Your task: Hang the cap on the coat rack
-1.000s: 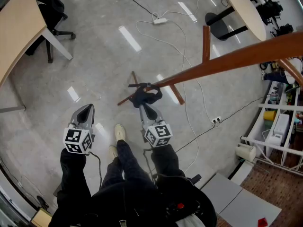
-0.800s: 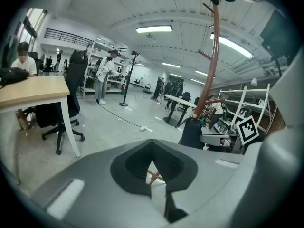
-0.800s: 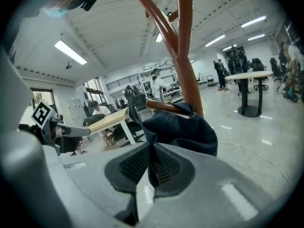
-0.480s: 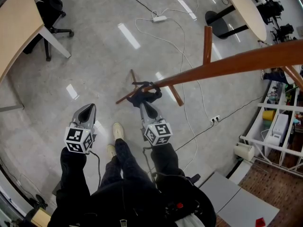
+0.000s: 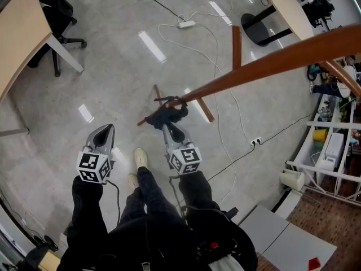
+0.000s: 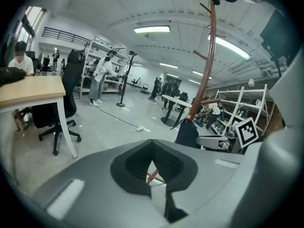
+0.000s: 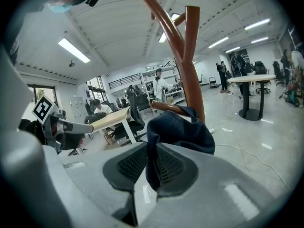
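While the right tongs (image 5: 168, 127) are opening beside the wooden coat rack (image 5: 271, 61), a fold of the navy cap (image 5: 164, 116) is hanging between their pads, which are touching the cloth on both sides. The cap is sitting over the end of a low peg (image 7: 166, 109), close to the rack's pole. Its crown is bulging away from the tongs, and its loose edge is trailing down toward them. Seen from above, its long axis is running roughly in line with the slanting pole. The left tongs (image 5: 104, 129) are hanging closed and empty, well apart from the rack and over bare floor (image 5: 113, 72).

Open floor is stretching to the left and ahead of the rack. A wooden desk (image 5: 22, 33) and an office chair (image 5: 56, 4) are bounding it at the upper left. White cables and a power strip (image 5: 190, 23) are trailing across the floor beyond the rack's base. A round-topped desk (image 5: 287, 10) is standing at the upper right, and white shelving (image 5: 333, 151) is crowding the right edge.

The count is standing at one cap, one coat rack, two tongs, two desks and one chair.
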